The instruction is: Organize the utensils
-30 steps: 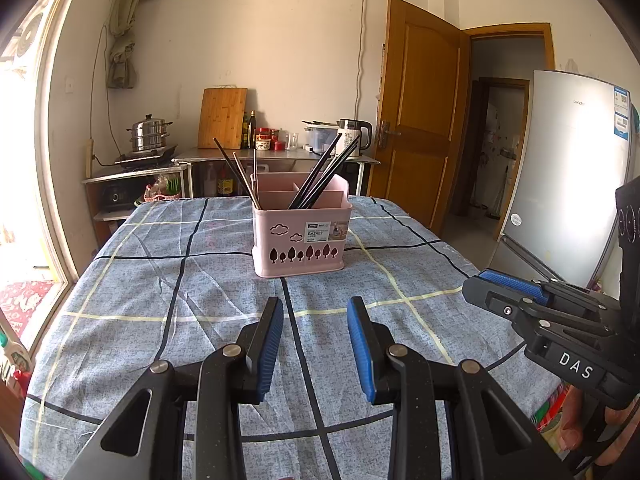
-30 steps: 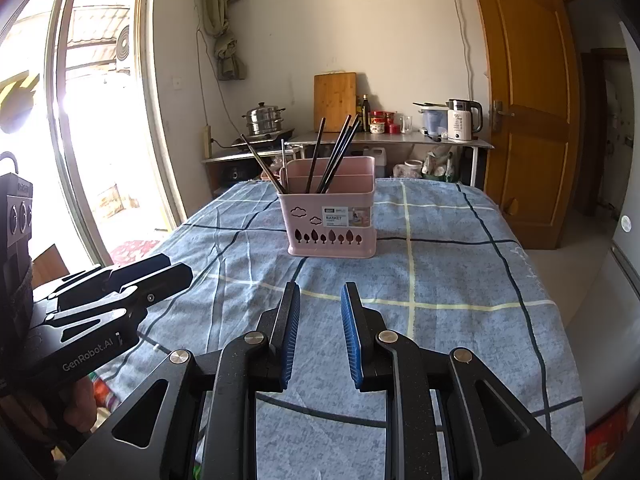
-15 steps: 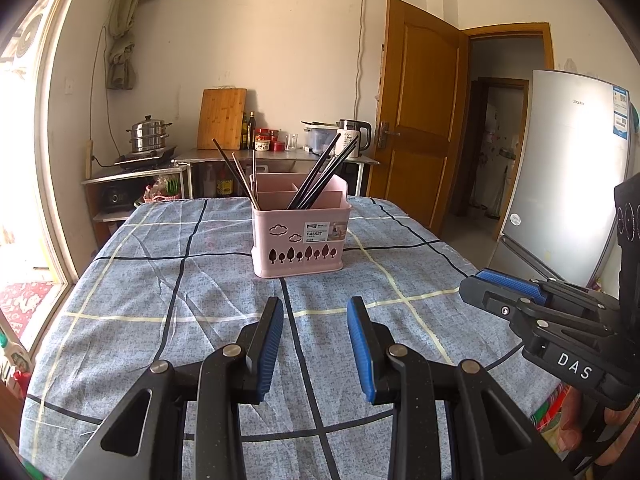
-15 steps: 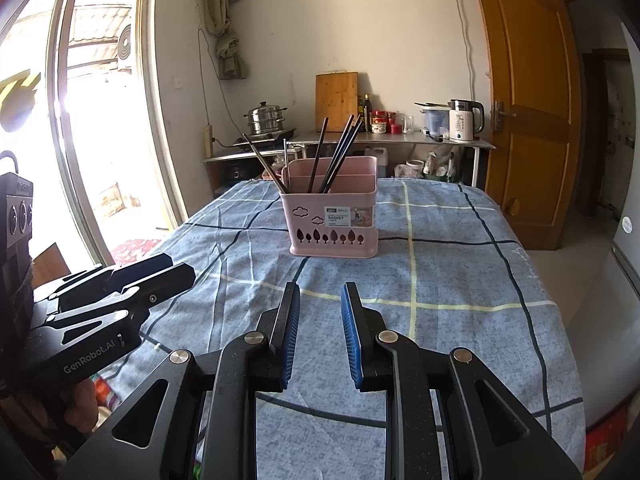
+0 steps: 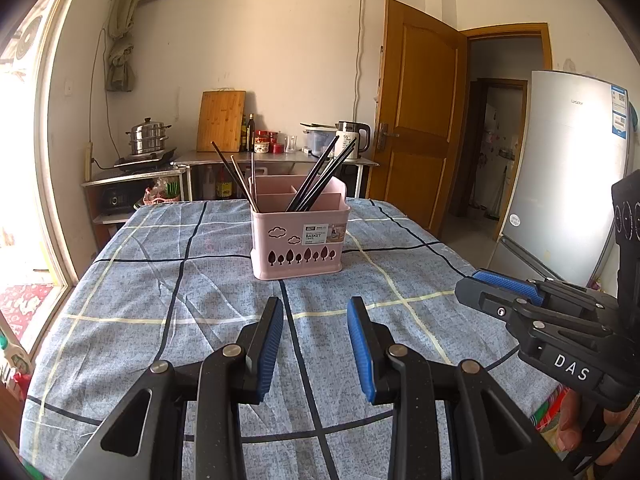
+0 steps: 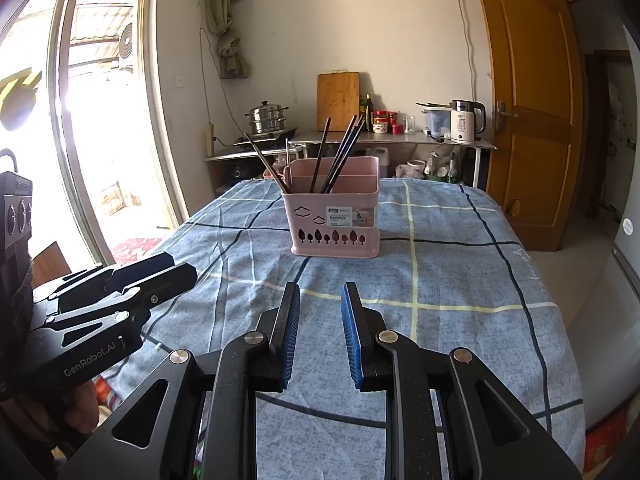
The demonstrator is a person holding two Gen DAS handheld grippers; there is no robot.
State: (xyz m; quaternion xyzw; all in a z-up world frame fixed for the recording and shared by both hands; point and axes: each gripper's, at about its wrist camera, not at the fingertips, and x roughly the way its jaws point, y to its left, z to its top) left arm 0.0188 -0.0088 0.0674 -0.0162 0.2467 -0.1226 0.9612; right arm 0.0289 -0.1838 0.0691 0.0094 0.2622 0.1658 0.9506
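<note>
A pink utensil basket [image 5: 298, 236] stands mid-table on the blue checked cloth [image 5: 160, 300]; it also shows in the right wrist view [image 6: 334, 214]. Several black chopsticks [image 5: 320, 176] lean in its right compartment, and a few thin sticks [image 5: 236, 178] lean at its left side. My left gripper [image 5: 315, 344] is open and empty, low over the near table, well short of the basket. My right gripper [image 6: 320, 330] is open and empty, also short of the basket. Each gripper shows in the other's view: the right one [image 5: 520, 304] and the left one [image 6: 132, 280].
A counter [image 5: 256, 160] behind the table holds a cutting board, bottles, jars and a kettle [image 5: 352, 140]. A steamer pot [image 5: 148, 138] sits on a stove at the left. A fridge [image 5: 568, 168] and a wooden door [image 5: 416, 120] stand to the right. A window is at the left.
Almost nothing; both grippers stay open and the basket shifts only very slightly in both views.
</note>
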